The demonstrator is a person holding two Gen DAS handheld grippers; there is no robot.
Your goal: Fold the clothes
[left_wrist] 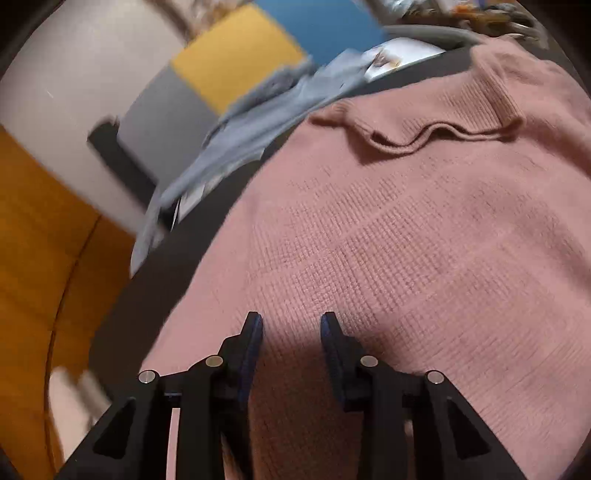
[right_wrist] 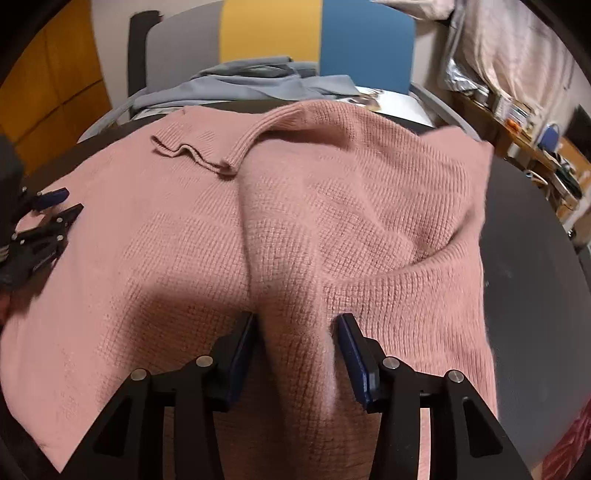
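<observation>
A pink knit sweater (left_wrist: 406, 229) lies spread on a dark round table (left_wrist: 177, 273); it also fills the right wrist view (right_wrist: 177, 236). One sleeve (right_wrist: 255, 138) is folded across the body, its cuff near the neckline. My left gripper (left_wrist: 291, 319) is open just above the sweater's near left part, holding nothing; it also shows at the left edge of the right wrist view (right_wrist: 62, 203). My right gripper (right_wrist: 297, 319) is open, its jaws standing on either side of a raised ridge of the sweater near the hem.
A grey-blue garment (right_wrist: 251, 83) lies bunched at the table's far edge, over some papers (right_wrist: 391, 99). A chair with grey, yellow and blue panels (right_wrist: 269, 29) stands behind. A cluttered shelf (right_wrist: 535, 122) is at the right. Orange floor (left_wrist: 37, 258) lies left of the table.
</observation>
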